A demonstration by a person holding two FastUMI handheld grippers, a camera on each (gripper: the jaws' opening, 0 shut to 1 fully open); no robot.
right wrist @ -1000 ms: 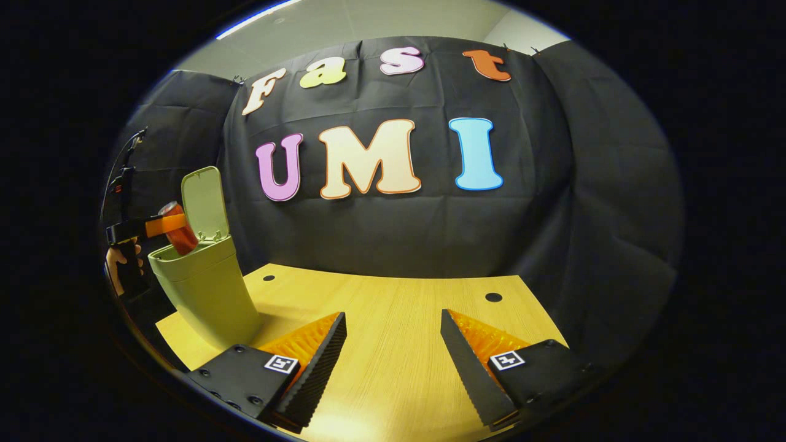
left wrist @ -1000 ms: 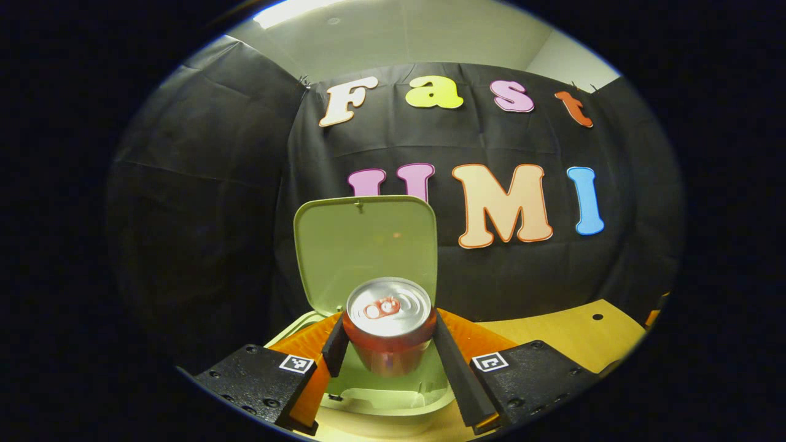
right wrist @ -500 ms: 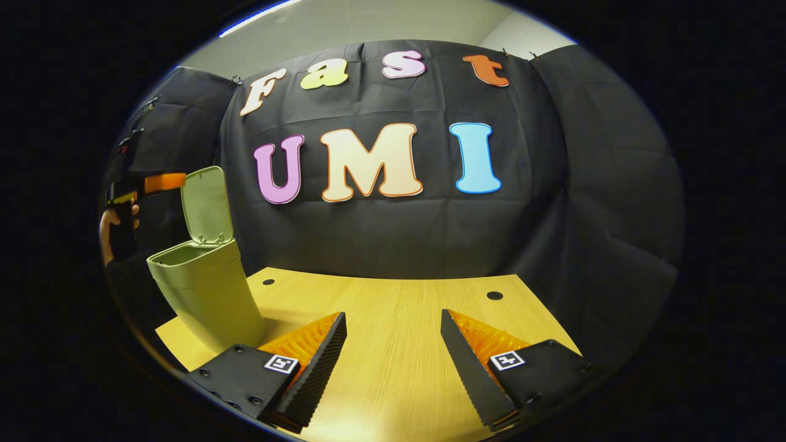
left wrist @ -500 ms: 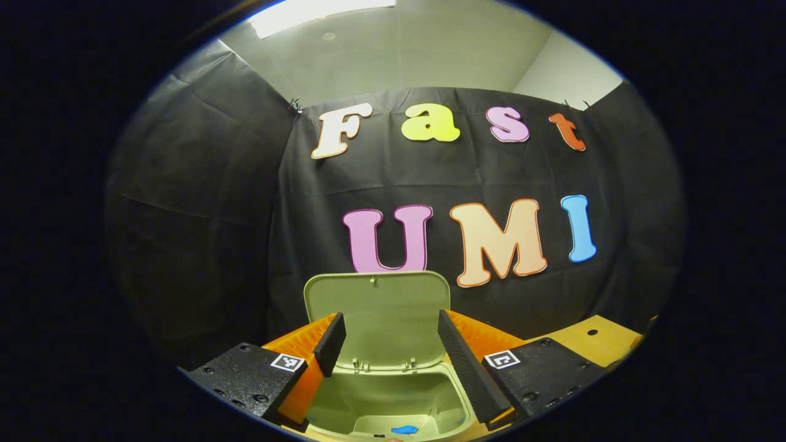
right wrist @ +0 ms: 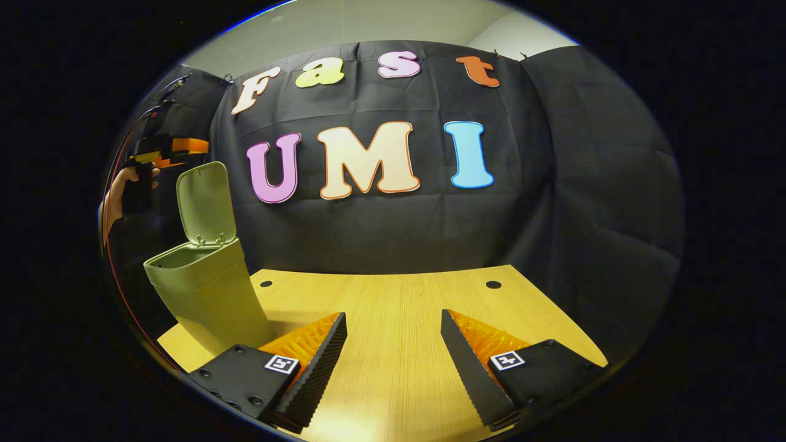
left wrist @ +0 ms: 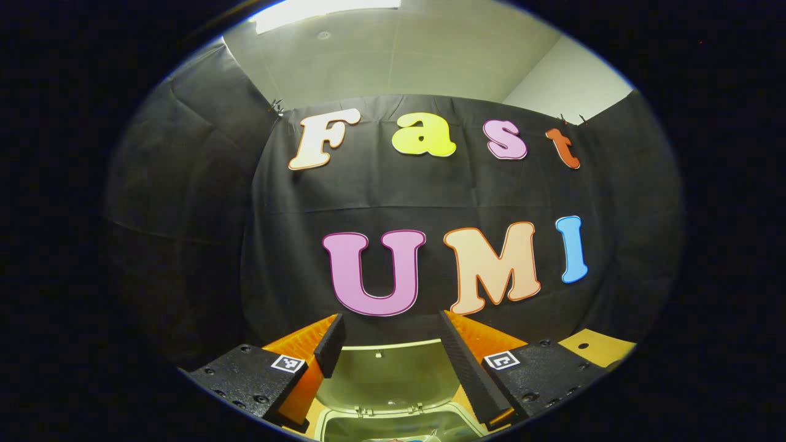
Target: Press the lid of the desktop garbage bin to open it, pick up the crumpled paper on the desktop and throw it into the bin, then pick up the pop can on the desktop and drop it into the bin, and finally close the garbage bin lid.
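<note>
Left gripper (left wrist: 388, 344) hangs above the bin (right wrist: 206, 294), fingers apart, nothing between them. Lid (right wrist: 206, 202) stands upright — can presumably inside, not visible. Right gripper (right wrist: 393, 344) spread, empty, over the table (right wrist: 393, 294). Step in hand: closing; next, push the lid down.
</note>
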